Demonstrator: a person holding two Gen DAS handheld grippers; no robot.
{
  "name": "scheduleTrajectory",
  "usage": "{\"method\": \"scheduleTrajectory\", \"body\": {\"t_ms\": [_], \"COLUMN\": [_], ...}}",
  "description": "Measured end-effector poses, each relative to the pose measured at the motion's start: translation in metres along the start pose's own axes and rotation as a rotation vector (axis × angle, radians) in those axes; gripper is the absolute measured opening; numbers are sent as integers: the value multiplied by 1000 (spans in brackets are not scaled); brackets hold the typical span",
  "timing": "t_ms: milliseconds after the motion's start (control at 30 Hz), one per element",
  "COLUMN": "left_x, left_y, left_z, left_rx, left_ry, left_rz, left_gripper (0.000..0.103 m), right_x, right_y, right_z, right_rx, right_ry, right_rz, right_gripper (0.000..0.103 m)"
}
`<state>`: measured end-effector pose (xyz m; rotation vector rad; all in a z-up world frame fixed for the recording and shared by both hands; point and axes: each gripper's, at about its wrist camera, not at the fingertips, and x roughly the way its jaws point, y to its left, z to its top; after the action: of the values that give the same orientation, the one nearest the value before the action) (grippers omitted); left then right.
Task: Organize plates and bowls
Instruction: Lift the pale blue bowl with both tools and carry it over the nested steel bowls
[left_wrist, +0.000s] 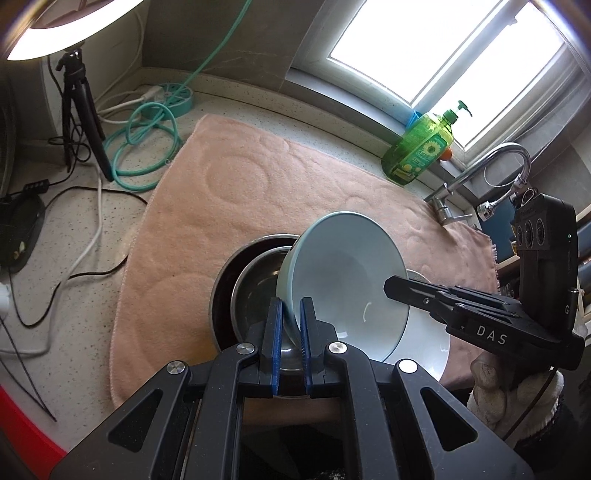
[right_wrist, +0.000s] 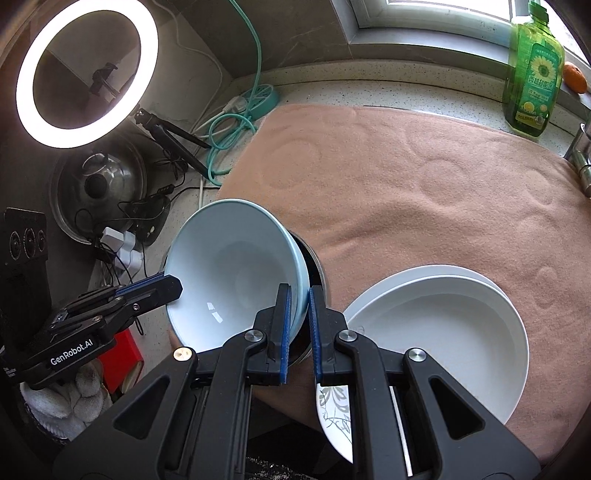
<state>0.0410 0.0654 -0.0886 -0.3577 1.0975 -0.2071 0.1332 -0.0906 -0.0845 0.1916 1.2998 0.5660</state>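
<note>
A pale blue ceramic bowl (left_wrist: 343, 280) is held tilted on edge above a nested pair of stainless steel bowls (left_wrist: 251, 291) on a peach-pink terry towel (left_wrist: 229, 192). Its rim is clamped between the blue pads of the left gripper (left_wrist: 291, 332), and the opposite rim is pinched by the right gripper (right_wrist: 300, 325). Just beside it, stacked white ceramic plates (right_wrist: 443, 332) are set on the towel, near a green dish-soap bottle (right_wrist: 532, 74).

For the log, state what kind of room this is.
A home kitchen counter, most likely: a tap beside a window, a green dish soap bottle on the sill, and bowls and plates on a towel.
</note>
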Motion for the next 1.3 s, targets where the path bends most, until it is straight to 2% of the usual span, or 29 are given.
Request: {"method": "scheduleTrajectory", "body": {"t_ms": [433, 1300], "left_x": [6, 21], "left_y": [23, 30], "left_z": [-8, -6], "left_rx": [-31, -58], "left_ry": [46, 75], "left_rz": [8, 18], "left_gripper": [8, 7], "right_x": [27, 34], "right_y": [7, 6], "right_z": [-2, -2], "right_rx": [17, 26], "right_ry": [64, 92], "right_rz": [10, -12], "right_gripper": [10, 11]}}
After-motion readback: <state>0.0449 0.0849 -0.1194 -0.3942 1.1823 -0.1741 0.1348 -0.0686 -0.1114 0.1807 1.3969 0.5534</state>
